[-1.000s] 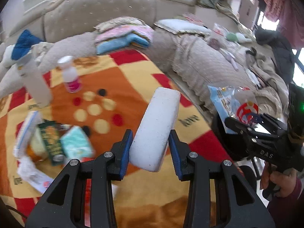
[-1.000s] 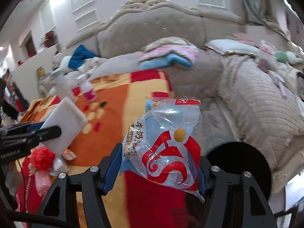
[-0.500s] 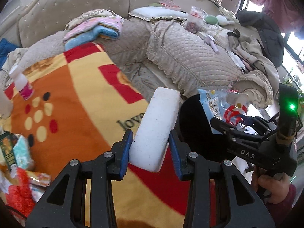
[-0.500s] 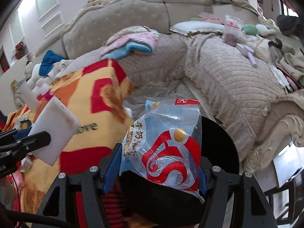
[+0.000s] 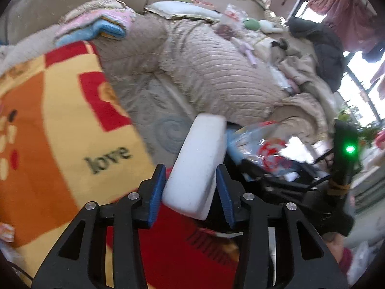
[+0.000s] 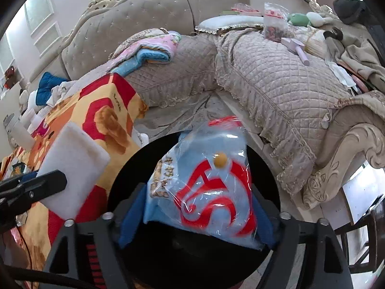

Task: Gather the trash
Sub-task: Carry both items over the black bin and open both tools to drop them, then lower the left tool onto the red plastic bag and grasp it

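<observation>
A quilted beige sofa [image 6: 276, 84] fills the background, with a red, orange and yellow blanket [image 5: 60, 132] spread over the tabletop in front of it. Below both hands sits a round black bin [image 6: 125, 173], its dark mouth open upward, which is likely why both pieces of trash are held above it: this looks like the drop. The left gripper [image 5: 191, 192] has just been opening; its blue pads now stand slightly clear of the white foam block [image 5: 199, 163] still between them, so the block seems released rather than clamped. The block's long axis runs forward and up along the fingers, leaning slightly right, its far end pointing toward the sofa. The right gripper [image 6: 195, 219] has also just been opening, and its jaws stand spread either side of a clear blue-and-red plastic snack bag [image 6: 204, 187]. The bag sits loosely between them, directly over the bin mouth, long axis upright with its sealed top edge away from the camera.
</observation>
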